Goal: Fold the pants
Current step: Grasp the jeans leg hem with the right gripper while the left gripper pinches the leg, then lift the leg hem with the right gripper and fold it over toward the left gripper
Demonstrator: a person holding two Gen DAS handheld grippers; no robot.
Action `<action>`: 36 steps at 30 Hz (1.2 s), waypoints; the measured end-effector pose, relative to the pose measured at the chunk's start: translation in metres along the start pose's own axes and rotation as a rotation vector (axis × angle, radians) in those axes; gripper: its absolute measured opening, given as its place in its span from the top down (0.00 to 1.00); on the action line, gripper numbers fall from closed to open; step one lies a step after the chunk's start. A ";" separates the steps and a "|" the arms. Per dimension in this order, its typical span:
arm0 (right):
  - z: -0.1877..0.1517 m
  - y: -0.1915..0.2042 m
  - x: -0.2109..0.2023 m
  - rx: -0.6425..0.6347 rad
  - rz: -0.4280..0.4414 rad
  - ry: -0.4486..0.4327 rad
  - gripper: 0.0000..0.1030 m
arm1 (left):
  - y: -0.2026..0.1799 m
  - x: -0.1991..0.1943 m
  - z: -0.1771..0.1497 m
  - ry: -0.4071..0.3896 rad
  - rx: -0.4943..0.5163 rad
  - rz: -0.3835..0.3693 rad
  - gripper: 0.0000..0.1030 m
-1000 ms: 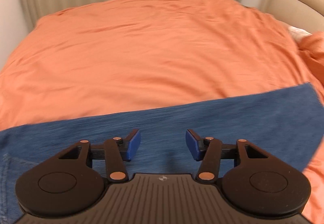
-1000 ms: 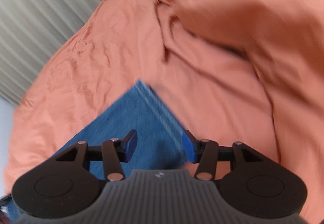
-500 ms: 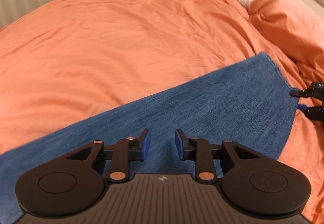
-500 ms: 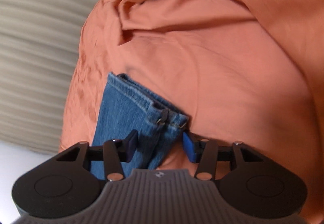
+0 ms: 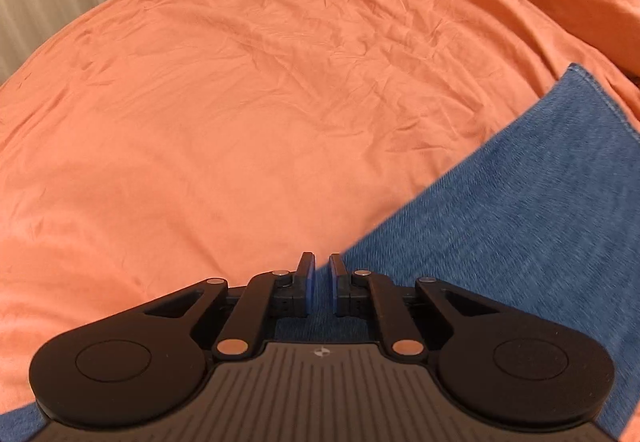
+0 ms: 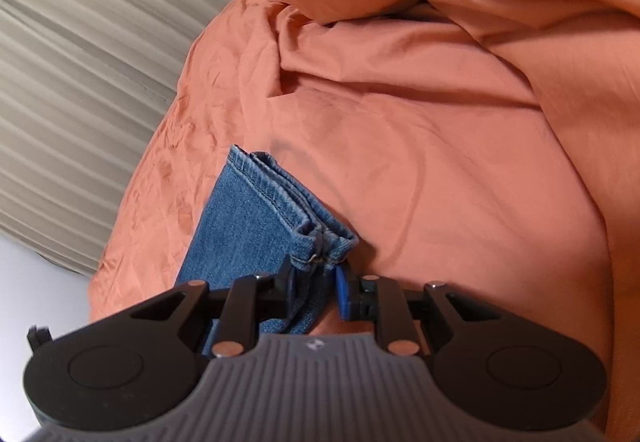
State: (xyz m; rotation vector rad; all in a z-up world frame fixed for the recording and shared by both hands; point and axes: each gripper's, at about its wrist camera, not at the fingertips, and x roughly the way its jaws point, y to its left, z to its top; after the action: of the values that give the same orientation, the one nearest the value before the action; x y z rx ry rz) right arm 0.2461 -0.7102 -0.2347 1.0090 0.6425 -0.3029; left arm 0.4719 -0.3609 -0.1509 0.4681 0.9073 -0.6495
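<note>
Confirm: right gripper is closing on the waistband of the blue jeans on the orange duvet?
Not the waistband. The right wrist view shows the right gripper closing around the stacked leg hems of the blue jeans. They do lie on the orange duvet.

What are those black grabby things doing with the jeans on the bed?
A person is folding blue jeans on an orange duvet, using tongs in each hand. The right tongs are closing around the stacked leg hems. The left tongs are nearly shut at the edge of the denim further along; whether they pinch it is unclear.
</note>
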 end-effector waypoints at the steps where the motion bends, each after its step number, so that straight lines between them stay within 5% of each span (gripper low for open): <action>1: 0.000 0.001 0.000 -0.006 -0.003 0.000 0.85 | 0.000 0.001 0.000 0.000 -0.007 0.001 0.91; 6: 0.001 0.005 0.001 -0.031 -0.033 0.003 0.85 | -0.003 -0.023 -0.006 -0.013 0.002 0.002 0.90; 11: -0.002 0.012 -0.002 -0.061 -0.069 -0.004 0.86 | -0.039 -0.053 -0.035 0.053 0.192 -0.029 0.90; 18: -0.003 0.028 -0.011 -0.105 -0.096 -0.025 0.91 | -0.087 -0.074 -0.077 0.067 0.293 -0.094 1.00; 26: 0.001 0.062 -0.028 -0.250 -0.080 -0.037 0.97 | -0.094 -0.087 -0.095 0.083 0.175 -0.179 1.00; 33: 0.003 0.125 -0.056 -0.454 -0.062 -0.042 0.97 | -0.062 -0.127 -0.115 0.066 0.060 -0.308 0.99; 36: -0.004 0.164 -0.069 -0.555 -0.039 -0.051 0.97 | -0.038 -0.155 -0.131 0.037 0.021 -0.282 0.99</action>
State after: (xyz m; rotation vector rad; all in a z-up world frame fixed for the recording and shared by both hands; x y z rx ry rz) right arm 0.2753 -0.6269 -0.0805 0.4563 0.6520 -0.1673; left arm 0.3014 -0.2581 -0.0959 0.3741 1.0123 -0.9099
